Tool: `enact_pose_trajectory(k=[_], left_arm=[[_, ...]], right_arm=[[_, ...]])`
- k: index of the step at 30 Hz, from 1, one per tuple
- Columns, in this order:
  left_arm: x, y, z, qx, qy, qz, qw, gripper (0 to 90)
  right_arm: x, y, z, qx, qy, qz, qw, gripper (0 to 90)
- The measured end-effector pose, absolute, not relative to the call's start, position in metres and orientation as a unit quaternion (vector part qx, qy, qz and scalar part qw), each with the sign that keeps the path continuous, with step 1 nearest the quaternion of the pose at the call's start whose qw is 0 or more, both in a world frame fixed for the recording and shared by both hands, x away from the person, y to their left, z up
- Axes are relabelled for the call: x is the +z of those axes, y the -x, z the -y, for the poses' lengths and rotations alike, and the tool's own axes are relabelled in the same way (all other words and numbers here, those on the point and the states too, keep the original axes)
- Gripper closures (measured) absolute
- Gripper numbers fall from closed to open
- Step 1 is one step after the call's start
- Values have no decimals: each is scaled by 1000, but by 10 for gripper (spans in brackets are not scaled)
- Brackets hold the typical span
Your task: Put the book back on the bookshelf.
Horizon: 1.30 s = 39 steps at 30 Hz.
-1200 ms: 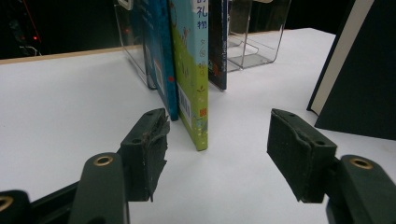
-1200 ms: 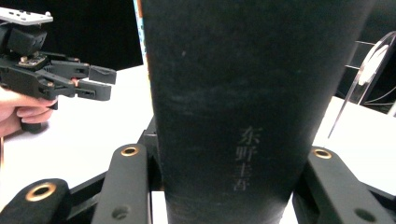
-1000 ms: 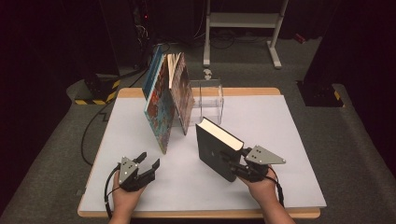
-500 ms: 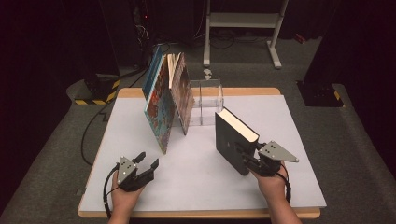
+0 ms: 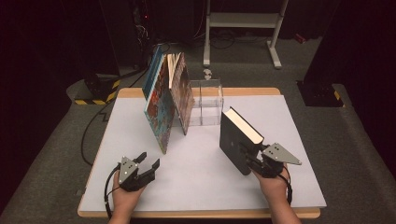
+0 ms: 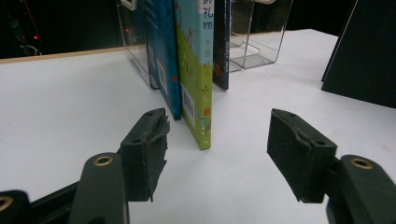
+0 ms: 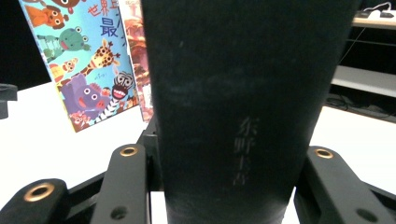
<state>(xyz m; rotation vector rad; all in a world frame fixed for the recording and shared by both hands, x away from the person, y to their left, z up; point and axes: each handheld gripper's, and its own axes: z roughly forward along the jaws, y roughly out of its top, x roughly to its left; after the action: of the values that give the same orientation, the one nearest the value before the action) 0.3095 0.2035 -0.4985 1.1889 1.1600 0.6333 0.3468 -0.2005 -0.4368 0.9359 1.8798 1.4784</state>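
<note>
While the right gripper (image 5: 248,157) clamps its jaws on the spine of a thick black hardcover book (image 5: 237,140), that book stands upright on the white tabletop (image 5: 196,172), just in front of and to the right of the clear acrylic book stand (image 5: 206,100), apart from it. Pale page edges face up. In the right gripper view the dark spine (image 7: 243,107) fills the gap between both jaws, faint characters printed on it. Left of the acrylic stand lean several colourful picture books (image 5: 166,100), tilted against one another. The left gripper (image 5: 148,163) rests well in front of the stand, jaws apart, nothing between them; the green-spined picture book (image 6: 196,79) stands beyond its pads.
</note>
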Motion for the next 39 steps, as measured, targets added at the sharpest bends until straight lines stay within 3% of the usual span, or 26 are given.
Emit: enact_pose_trajectory(k=[23, 31, 39], left_arm=[[-500, -308, -208, 265, -519, -507, 636, 377], [-500, -308, -208, 265, -525, -503, 634, 377], [-501, -308, -208, 263, -523, -505, 635, 377]], right_arm=[[-421, -347, 201, 554, -361, -702, 265, 405], [-416, -350, 197, 547, -364, -703, 273, 517], [-422, -346, 195, 558, -359, -686, 296, 537]])
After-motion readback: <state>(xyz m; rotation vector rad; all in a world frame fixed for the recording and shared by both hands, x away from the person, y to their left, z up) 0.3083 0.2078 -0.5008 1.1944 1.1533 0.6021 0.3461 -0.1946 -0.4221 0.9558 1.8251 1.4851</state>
